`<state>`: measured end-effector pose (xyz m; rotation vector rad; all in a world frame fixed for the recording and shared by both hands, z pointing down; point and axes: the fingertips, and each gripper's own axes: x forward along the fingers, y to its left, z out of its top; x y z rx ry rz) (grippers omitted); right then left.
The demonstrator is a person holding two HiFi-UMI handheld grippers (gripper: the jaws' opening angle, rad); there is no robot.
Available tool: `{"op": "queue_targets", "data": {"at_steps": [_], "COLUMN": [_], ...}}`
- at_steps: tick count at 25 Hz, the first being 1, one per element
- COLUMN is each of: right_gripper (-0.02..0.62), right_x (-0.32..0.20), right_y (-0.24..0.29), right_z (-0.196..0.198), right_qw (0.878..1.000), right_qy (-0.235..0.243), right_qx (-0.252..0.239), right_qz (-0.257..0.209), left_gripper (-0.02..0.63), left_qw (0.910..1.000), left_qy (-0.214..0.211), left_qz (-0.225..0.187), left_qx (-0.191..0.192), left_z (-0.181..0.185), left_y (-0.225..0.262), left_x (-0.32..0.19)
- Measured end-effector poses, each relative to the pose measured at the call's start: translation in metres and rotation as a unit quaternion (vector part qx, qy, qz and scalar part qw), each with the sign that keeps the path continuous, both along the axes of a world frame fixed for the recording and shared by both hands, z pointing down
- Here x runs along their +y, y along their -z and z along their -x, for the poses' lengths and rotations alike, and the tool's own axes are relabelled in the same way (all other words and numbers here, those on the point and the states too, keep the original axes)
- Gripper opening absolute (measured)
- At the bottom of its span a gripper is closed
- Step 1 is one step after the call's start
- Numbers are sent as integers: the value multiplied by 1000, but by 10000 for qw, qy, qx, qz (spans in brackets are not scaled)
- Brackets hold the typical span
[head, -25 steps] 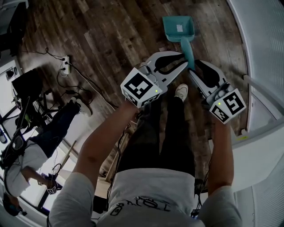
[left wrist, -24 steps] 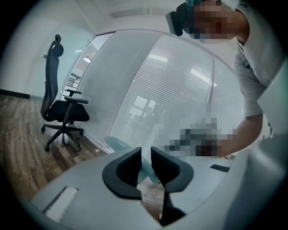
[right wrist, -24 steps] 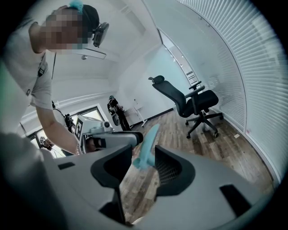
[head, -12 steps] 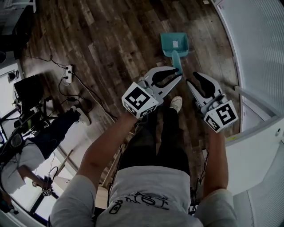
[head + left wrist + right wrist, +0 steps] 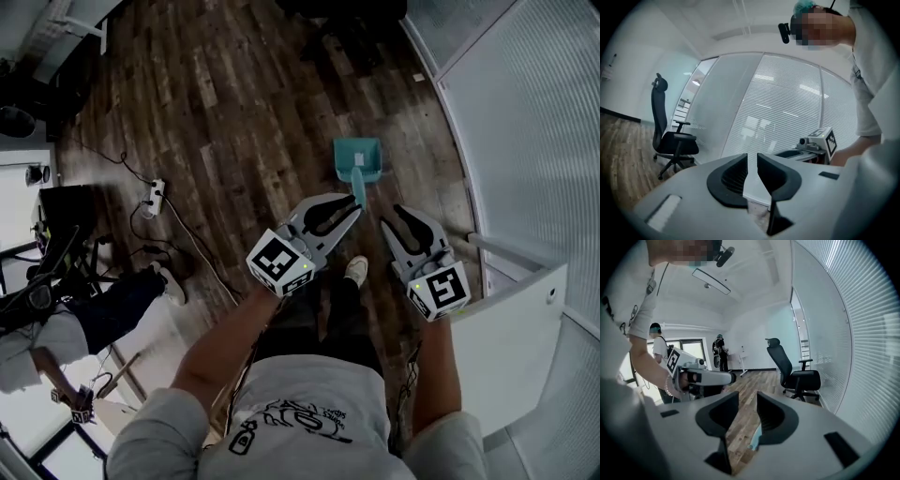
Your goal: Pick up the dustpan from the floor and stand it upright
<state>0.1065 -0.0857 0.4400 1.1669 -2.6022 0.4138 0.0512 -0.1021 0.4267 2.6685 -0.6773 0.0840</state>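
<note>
The teal dustpan (image 5: 358,159) lies on the wooden floor, its pan away from me and its handle toward my feet. Both grippers hang in the air well above it. My left gripper (image 5: 354,208) (image 5: 752,161) points nearly level at the glass wall; its jaws stand a narrow gap apart with nothing between them. My right gripper (image 5: 394,217) (image 5: 747,401) is open and its jaws have just been closing, with nothing gripped. Low in its gap a teal sliver of the dustpan (image 5: 756,437) shows on the floor beyond.
A glass wall with blinds (image 5: 525,122) and a white partition (image 5: 511,337) close off the right side. A black office chair (image 5: 794,373) stands by the glass. A power strip (image 5: 155,195) with cables lies at the left, near a crouching person (image 5: 56,328). My shoe (image 5: 355,270) is below the grippers.
Both grippers have risen away from the floor, and the head view has pulled back, so the dustpan looks smaller. The dustpan stays on the floor.
</note>
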Motion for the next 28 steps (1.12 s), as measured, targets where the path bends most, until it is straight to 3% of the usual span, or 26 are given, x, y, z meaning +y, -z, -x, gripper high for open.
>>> {"op": "queue_targets", "data": {"at_steps": [9, 18, 28], "right_gripper": [104, 87, 77], "right_x": [18, 28, 49], "right_y": [118, 244, 317], "right_z": [7, 37, 30], "right_qw": [9991, 9959, 9907], "right_qy": [-230, -507, -973], "right_qx": [45, 214, 341], "right_qz": [-351, -712, -884], "left_gripper": [46, 35, 31], "left_qw": [9993, 9978, 9968], "left_qy": [271, 200, 70], "left_qz": [-193, -447, -710], "left_qx": [161, 437, 356], "left_z": [33, 60, 61], "left_y": [106, 229, 299], "left_x": [8, 23, 58]}}
